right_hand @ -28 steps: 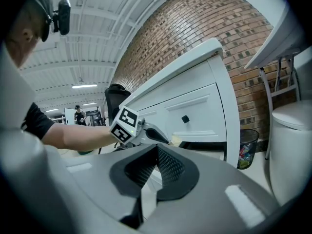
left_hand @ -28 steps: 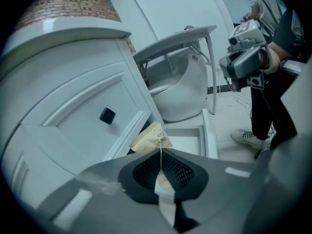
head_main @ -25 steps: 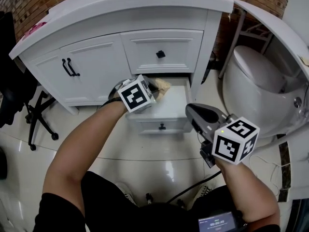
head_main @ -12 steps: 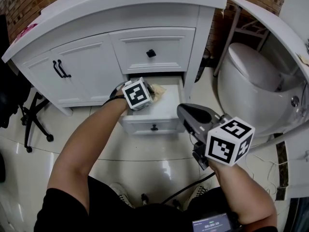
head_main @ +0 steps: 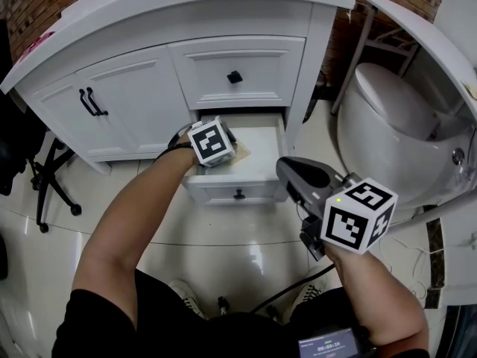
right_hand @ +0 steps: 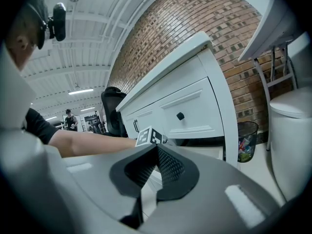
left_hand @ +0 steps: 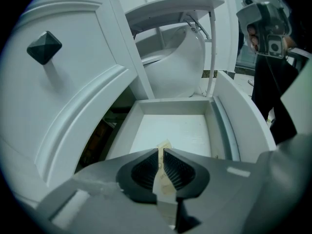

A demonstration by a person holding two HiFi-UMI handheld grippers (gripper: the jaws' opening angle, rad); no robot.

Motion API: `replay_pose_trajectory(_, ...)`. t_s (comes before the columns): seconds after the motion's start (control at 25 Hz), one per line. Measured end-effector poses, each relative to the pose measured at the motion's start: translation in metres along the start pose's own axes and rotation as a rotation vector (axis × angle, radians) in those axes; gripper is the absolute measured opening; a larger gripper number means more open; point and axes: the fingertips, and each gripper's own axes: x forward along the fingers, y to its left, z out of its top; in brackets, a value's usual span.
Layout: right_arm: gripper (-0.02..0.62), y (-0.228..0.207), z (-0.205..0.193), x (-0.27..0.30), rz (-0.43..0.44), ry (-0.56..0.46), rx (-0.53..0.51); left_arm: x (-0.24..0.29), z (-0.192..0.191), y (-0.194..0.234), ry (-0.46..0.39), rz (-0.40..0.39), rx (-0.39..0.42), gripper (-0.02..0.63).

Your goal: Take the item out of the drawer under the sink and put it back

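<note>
**A:** Where is the thin tan paper item (left_hand: 163, 182)?

**B:** Pinched edge-on between the ribbed black pads (left_hand: 142, 169) of the left gripper (left_hand: 161, 151). The jaws are closed down to the paper's thickness, and its far edge pokes just past the fingertips. In the head view, the left gripper (head_main: 235, 152) holds it over the near left part of the open white lower drawer (head_main: 223, 189) of the white vanity cabinet (head_main: 134, 103). I cannot tell whether the paper touches the drawer floor.

**A:** What edges surround it?

**B:** The drawer's (left_hand: 222, 126) right wall runs along the right and its back wall lies far ahead. The bare floor stretches between them. Directly above hangs the closed upper drawer (head_main: 246, 88) with its black diamond-shaped knob (left_hand: 44, 46). Its front overhangs the far half of the opening.

**A:** And the other hand?

**B:** The right gripper (right_hand: 157, 147) has its jaws pressed together with nothing between them. In the head view the right gripper (head_main: 287, 171) hangs just beside the drawer's near right corner, apart from it.

**A:** Is there room to move?

**B:** Glossy pale floor tiles (head_main: 223, 245) lie open on the near side. A white toilet (head_main: 387, 118) stands well to the right.
</note>
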Motion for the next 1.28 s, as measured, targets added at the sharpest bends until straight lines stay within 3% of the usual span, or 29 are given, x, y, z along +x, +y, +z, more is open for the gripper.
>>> replay_pose_trajectory(0.64, 0.003, 0.006, -0.001, 0.000, 0.001, 0.001, -0.023, -0.043, 0.011, 0.004, -0.046, 0.060, 0.000, 0.006)
replay_pose_trajectory(0.88, 0.003, 0.009, -0.002, -0.003, 0.000, 0.001, -0.033, -0.077, 0.021, -0.001, -0.105, 0.107, -0.050, 0.006)
replay_pose_trajectory(1.28, 0.003, 0.015, 0.000, -0.010, 0.000, -0.010, -0.043, -0.196, 0.050, -0.030, -0.474, 0.265, -0.190, 0.006)
